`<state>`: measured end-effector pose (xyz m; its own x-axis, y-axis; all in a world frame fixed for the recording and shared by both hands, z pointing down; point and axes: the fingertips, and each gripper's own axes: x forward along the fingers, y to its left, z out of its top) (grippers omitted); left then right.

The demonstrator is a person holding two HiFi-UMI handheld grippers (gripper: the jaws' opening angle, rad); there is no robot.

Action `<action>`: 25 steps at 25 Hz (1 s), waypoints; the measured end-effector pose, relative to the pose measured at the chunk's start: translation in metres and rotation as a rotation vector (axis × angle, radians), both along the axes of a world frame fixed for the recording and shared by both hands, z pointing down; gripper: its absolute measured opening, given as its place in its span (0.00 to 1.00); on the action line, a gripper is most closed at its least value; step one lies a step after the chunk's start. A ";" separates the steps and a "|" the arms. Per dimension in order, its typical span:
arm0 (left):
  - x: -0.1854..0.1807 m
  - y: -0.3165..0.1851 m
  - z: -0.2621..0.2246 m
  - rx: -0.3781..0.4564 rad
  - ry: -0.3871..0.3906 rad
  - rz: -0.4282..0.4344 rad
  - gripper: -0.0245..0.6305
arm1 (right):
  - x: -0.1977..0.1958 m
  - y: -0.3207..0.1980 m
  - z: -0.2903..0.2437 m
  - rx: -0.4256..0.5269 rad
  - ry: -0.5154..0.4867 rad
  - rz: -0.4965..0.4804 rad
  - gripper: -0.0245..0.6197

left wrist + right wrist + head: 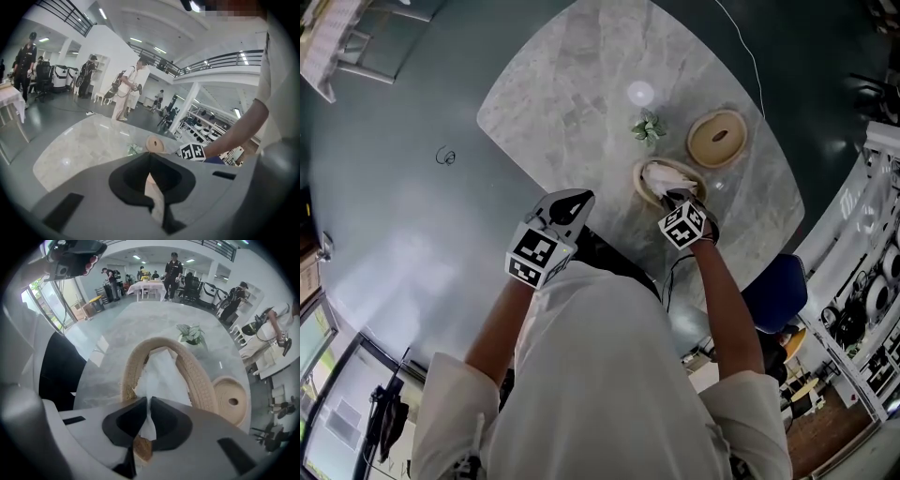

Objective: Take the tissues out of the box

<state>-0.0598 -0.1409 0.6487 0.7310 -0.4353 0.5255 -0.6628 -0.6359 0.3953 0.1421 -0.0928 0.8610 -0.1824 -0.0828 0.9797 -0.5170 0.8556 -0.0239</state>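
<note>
My right tongs [147, 400] are clenched on the white tissue [161, 375], which rises from the round woven box [198, 380] directly below them at frame centre, while my shut, empty left tongs [572, 202] wait further left.

Left tool [577, 200], right tool [677, 198]: jaws together

Pale marble table [572, 103] has got a woven box [638, 180] of tissues [661, 173], a little plant [648, 127] at its 11 o'clock, and the lid [718, 139] at 1 o'clock.
</note>
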 end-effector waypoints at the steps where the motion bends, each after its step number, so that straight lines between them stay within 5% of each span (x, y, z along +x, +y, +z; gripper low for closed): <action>1: 0.001 0.001 -0.001 0.002 0.000 0.003 0.05 | 0.000 0.001 -0.003 0.001 -0.009 0.010 0.11; 11: 0.010 0.014 -0.027 0.051 -0.003 0.029 0.05 | 0.009 -0.006 -0.044 0.086 -0.104 0.112 0.11; 25: 0.027 0.025 -0.066 0.155 0.013 0.078 0.05 | 0.016 -0.030 -0.149 0.301 -0.390 0.437 0.11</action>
